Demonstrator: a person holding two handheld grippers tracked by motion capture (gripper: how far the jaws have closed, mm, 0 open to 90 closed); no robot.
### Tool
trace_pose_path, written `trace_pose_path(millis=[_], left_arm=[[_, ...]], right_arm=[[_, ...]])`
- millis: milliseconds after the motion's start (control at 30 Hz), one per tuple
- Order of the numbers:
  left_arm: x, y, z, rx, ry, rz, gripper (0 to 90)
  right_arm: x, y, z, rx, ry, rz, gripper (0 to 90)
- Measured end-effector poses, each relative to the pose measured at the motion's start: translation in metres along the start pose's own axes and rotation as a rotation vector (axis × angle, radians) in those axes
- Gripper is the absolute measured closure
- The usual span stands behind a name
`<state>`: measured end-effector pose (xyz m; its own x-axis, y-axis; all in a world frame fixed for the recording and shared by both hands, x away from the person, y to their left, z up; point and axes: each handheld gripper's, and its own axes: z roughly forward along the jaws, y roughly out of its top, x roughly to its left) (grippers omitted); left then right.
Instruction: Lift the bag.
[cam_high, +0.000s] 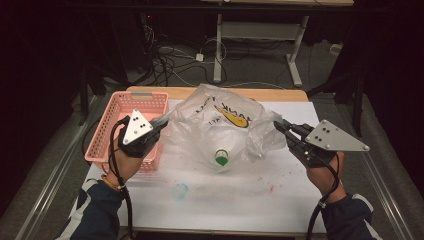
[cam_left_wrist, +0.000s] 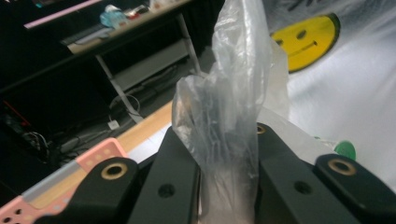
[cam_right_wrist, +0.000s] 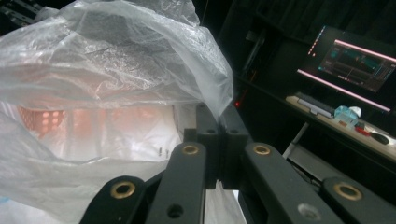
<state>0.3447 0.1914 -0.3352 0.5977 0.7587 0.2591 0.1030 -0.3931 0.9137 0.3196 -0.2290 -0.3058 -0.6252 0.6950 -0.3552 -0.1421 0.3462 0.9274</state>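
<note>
Both forearms came in low | left gripper (cam_high: 161, 122) pinched plastic bag (cam_high: 220, 120) handle, right gripper (cam_high: 278, 125) clamped opposite edge, prob to spread its mouth | bottle (cam_high: 221, 159) lay inside, over table (cam_high: 210, 200), beside pink basket (cam_high: 117, 120), I think

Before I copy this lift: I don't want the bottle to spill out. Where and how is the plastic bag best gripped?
Grip the plastic bag by its gathered rim, one bunched edge per side, coming in from left and right. The left gripper and right gripper are each shut on such an edge. The green-capped bottle lies low in the sagging middle, so two raised edges should keep it cradled.
</note>
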Motion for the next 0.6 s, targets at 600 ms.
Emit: trace_pose_path(millis=[600], left_arm=[[0.016, 0.020, 0.045, -0.050, -0.026, -0.052, 87.2]], right_arm=[[-0.034, 0.001, 0.022, 0.039, -0.071, 0.044, 90.0]])
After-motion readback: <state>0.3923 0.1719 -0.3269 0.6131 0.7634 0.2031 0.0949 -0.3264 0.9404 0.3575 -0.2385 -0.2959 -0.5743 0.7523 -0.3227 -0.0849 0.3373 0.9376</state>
